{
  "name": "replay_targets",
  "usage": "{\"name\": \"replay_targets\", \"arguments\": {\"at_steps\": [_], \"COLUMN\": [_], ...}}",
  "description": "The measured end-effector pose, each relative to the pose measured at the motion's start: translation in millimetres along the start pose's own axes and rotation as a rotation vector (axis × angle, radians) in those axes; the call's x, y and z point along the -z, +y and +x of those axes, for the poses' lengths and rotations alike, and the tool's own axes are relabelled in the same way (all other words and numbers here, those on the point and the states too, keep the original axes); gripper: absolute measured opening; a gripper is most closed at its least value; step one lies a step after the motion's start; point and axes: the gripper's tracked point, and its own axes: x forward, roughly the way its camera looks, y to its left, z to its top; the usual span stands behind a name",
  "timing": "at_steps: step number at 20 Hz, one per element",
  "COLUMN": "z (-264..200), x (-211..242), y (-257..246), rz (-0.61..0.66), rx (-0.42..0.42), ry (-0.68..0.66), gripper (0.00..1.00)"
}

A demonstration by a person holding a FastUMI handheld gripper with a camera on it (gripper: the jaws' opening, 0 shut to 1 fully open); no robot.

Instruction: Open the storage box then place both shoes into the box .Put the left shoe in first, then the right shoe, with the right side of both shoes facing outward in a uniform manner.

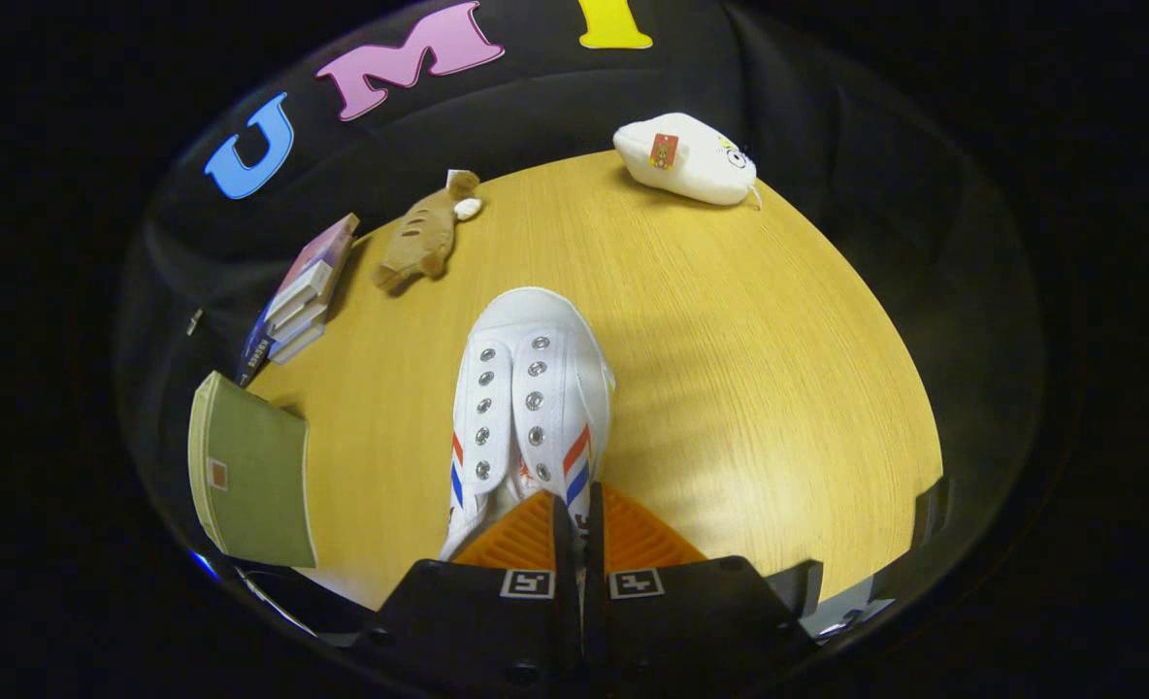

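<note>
A white canvas shoe (531,398) with metal eyelets and red and blue side stripes hangs toe-forward above the wooden table (749,388). My gripper (577,529) is shut on the shoe's rim by the heel opening, with both fingers pressed close together on the fabric. A green storage box (249,471) stands to the left of the shoe, near the table's left edge; its lid side faces me and I cannot tell whether it is open.
A stack of books (298,296) lies beyond the green box at the table's left edge. A brown plush toy (424,238) rests ahead and left of the shoe. A white plush toy (686,160) sits at the far edge.
</note>
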Motion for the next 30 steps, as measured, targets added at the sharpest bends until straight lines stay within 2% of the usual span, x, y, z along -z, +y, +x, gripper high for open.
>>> {"name": "replay_targets", "arguments": {"at_steps": [5, 10, 17, 21, 25, 30], "z": [-47, -73, -92, -92, -75, -38], "x": [-8, 2, 30, 48, 66, 83], "y": [77, 166, 314, 381, 423, 434], "rz": [0.028, -0.003, -0.036, -0.082, -0.132, -0.151], "rx": [-0.045, -0.086, -0.233, -0.293, -0.283, -0.197], "ry": [-0.064, -0.101, -0.065, -0.038, 0.005, 0.042], "gripper": [0.06, 0.06, 0.06, 0.06, 0.05, 0.06]}}
